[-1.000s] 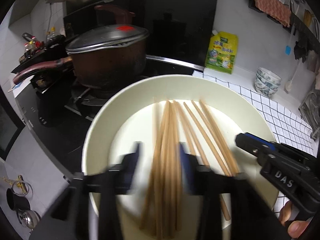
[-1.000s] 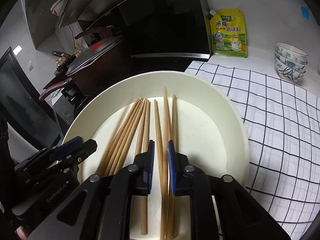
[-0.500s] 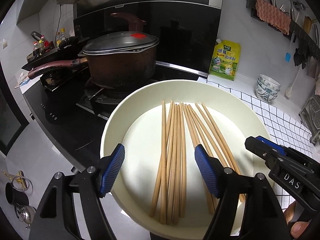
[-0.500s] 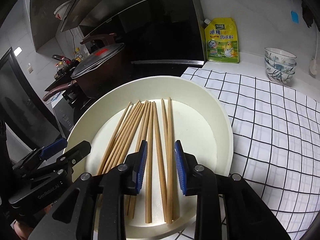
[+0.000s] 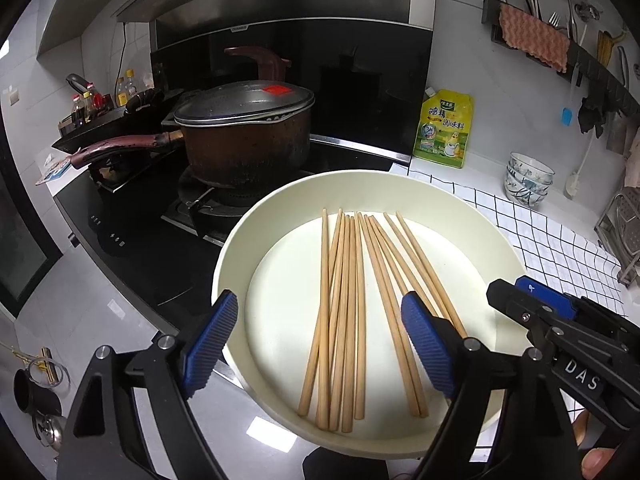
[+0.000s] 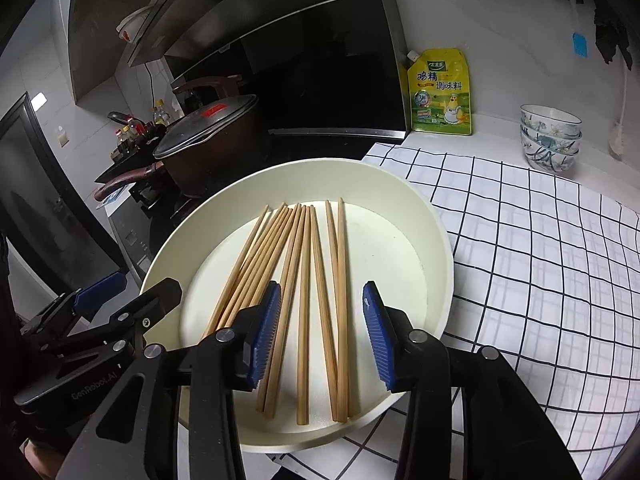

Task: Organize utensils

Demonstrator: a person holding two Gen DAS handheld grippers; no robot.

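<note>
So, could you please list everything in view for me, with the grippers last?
chopsticks: about ten, wooden, lying in the plate
plate: one, cream, straddling stove and cloth
pot: one, dark brown, lidded, on the stove
seasoning pouch: one, yellow, against the wall
bowls: stacked, white patterned, far counter
checked cloth: one, white and black, right of plate
left gripper: black, blue pads, open above chopsticks, just been opening
right gripper: same, open, just been opening

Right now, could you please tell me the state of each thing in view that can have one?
left gripper: open, jaws just widened, holding nothing
right gripper: open, jaws just widened, holding nothing
chopsticks: lying loose in the plate
plate: flat on the counter
pot: lidded, on the stove
bowls: stacked upright
seasoning pouch: standing against the wall
</note>
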